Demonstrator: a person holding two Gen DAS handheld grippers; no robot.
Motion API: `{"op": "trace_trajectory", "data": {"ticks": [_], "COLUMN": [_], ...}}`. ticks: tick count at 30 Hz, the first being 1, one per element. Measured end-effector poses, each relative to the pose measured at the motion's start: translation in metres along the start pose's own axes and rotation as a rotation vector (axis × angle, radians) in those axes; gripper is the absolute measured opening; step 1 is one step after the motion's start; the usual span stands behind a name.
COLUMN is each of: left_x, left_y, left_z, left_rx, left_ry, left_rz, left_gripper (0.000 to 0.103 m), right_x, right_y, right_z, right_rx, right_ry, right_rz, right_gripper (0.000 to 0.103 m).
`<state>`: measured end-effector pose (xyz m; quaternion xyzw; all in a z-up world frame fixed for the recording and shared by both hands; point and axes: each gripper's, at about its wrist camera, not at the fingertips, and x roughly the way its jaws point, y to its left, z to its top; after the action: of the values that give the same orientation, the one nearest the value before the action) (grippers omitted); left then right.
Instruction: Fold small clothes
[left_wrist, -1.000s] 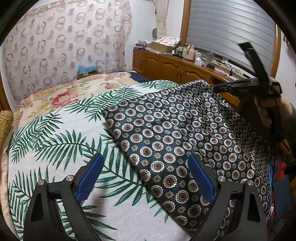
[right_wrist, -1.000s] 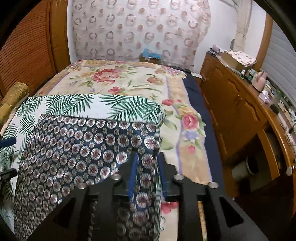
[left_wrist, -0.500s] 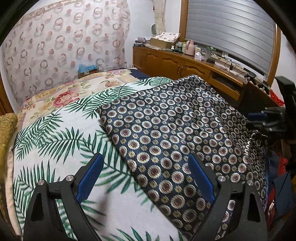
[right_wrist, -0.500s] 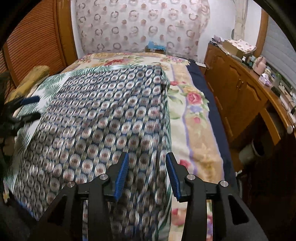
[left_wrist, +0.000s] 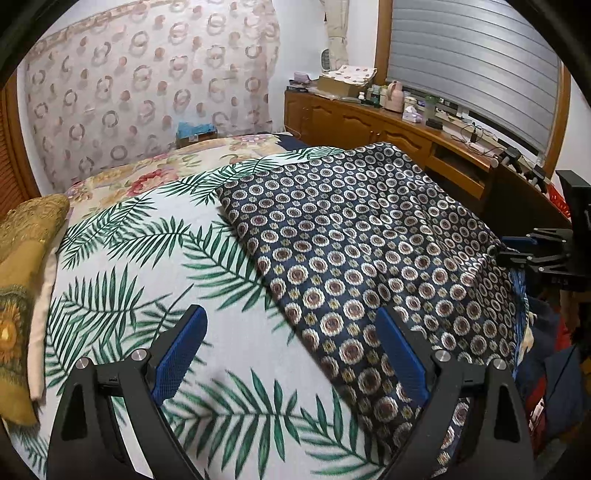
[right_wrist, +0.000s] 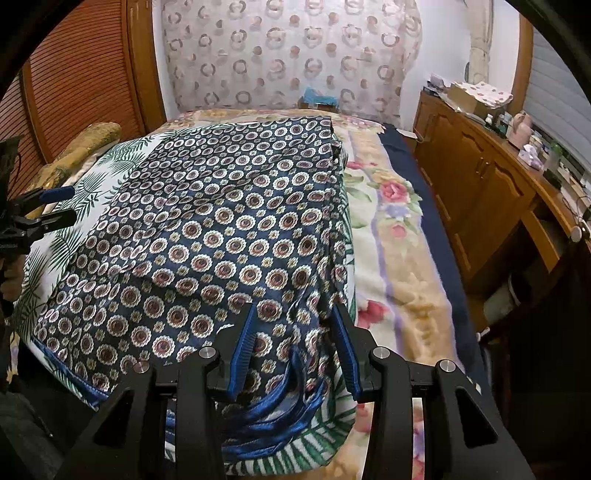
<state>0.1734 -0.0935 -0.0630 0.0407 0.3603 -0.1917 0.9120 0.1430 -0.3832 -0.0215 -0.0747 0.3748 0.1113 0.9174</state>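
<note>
Left wrist view. No legible brand, label or writing anywhere. Left gripper (left_wrist: 290, 354) set wide, blue pads (left_wrist: 181, 354) well apart, nothing between them; hovering over the palm-leaf sheet (left_wrist: 140, 266) and the near left edge of the garment. Navy garment (left_wrist: 354, 236) spread flat on the right half of the bed, printed with rows of white-ringed maroon rosettes and small gold motifs; satin sheen, a soft crease running down the middle, right side draping over the bed edge. Right gripper (left_wrist: 515, 248) seen at the far right edge, level with the garment's draped side; contact not determinable. Gold embroidered cushion (left_wrist: 22, 258) at the left edge. Wooden cabinet (left_wrist: 369, 122) with bottles and boxes beneath a closed shutter; lettering too small to read.

Right wrist view. No readable text. Right gripper (right_wrist: 293, 352) partly open, jaws having just widened; blue pads (right_wrist: 242, 349) straddling the garment's (right_wrist: 221, 229) near corner without pressing it. Gathered blue waistband or hem (right_wrist: 280, 398) bunched just below the pads, over the bed's front edge. Garment covering most of the palm-leaf sheet (right_wrist: 88, 188); floral blanket (right_wrist: 391, 236) exposed beside it on the right. Left gripper (right_wrist: 48, 206) at the left edge, jaws apart, empty.
</note>
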Motion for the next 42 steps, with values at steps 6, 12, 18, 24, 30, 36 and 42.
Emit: {"op": "trace_trajectory", "data": {"ticks": [6,12,18,24,30,36,42], "left_x": [-0.015,-0.026,-0.018,-0.013,-0.021,-0.026,-0.036], "left_y": [-0.008,-0.013,-0.021,-0.027,-0.036,-0.05,-0.055], "left_z": [-0.012,-0.03,-0.048,-0.061,-0.069,-0.075,-0.066], "left_rx": [0.005,-0.013,-0.01,-0.044,-0.058,-0.039,-0.032], "left_ry": [0.005,0.025,0.086,0.128,0.126,0.131,0.085], "left_rz": [0.015,0.003,-0.04,-0.123,-0.185,-0.228,-0.253], "left_gripper": [0.093,0.093,0.091,0.07,0.048,0.03,0.006], "right_x": [0.002,-0.016,-0.021,-0.023,-0.028,-0.036,-0.045], "right_y": [-0.005,-0.012,-0.017,-0.01,-0.001,-0.001,0.007], "right_z": [-0.003,-0.015,-0.025,-0.037,-0.046,-0.047,-0.044], "right_rx": [0.003,0.029,0.094,0.098,0.066,0.08,0.06], "right_ry": [-0.012,-0.079,-0.108,-0.123,-0.129,-0.147,-0.171], "right_rz": [0.034,-0.022,0.011,-0.006,-0.034,-0.027,-0.006], "right_gripper": [0.007,0.004,0.004,0.014,0.024,0.053,0.053]}}
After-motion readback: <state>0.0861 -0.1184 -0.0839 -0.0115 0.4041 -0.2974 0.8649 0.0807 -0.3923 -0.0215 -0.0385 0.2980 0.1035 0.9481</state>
